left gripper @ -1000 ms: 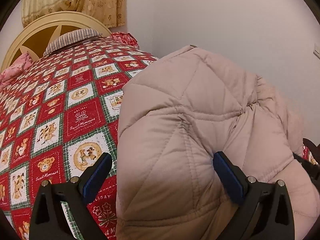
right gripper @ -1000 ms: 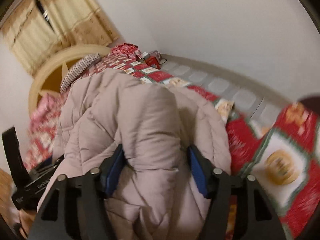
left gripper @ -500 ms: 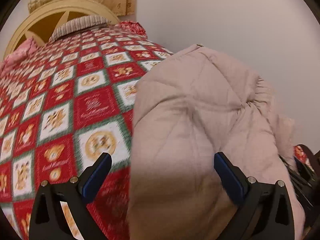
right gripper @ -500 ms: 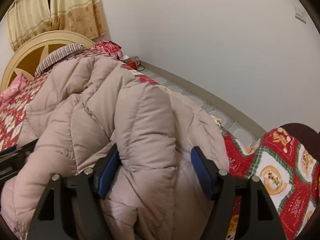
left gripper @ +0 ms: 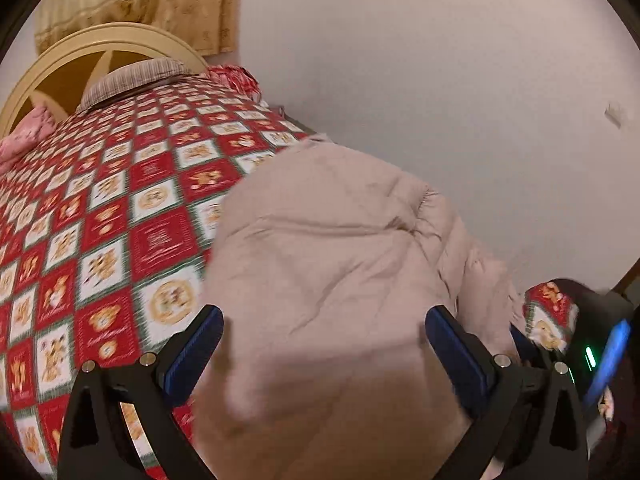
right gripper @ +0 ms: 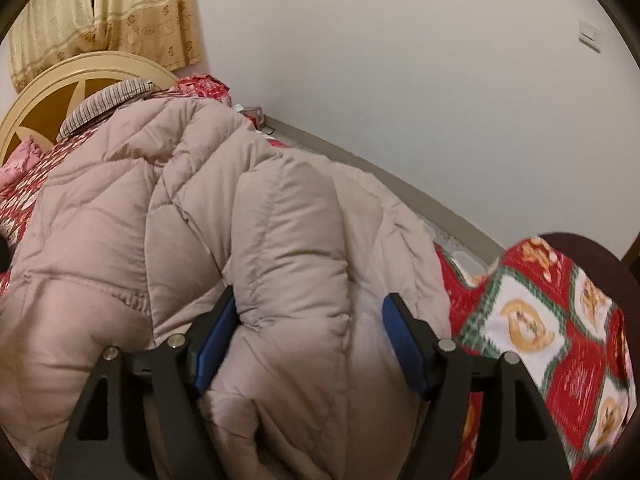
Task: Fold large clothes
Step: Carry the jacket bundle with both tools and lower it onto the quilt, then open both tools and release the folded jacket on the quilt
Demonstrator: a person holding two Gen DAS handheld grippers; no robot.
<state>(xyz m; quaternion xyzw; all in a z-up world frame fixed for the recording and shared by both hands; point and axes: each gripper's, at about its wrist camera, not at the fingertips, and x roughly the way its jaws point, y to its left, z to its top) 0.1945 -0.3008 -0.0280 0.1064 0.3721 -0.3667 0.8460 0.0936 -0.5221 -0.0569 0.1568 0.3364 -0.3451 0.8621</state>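
A large beige quilted puffer jacket (left gripper: 340, 264) lies bunched on a bed with a red, white and green patterned bedspread (left gripper: 120, 216). My left gripper (left gripper: 324, 344) stands wide open with a bulge of the jacket between its blue pads. My right gripper (right gripper: 310, 336) is also open, with a puffy fold of the jacket (right gripper: 200, 220) between its pads; the left pad touches the fabric. In the left wrist view the right gripper's body shows at the far right edge.
A cream wooden headboard (left gripper: 104, 52) with a striped pillow (left gripper: 132, 76) and a pink pillow (left gripper: 24, 136) is at the bed's far end. A pale wall (left gripper: 440, 80) runs along the right side. Yellow curtains (right gripper: 104, 16) hang behind.
Both grippers have pulled back and tilted, so the jacket sits lower and farther in view. The jaws stay open around the fabric. The jacket has sunk toward the bed.
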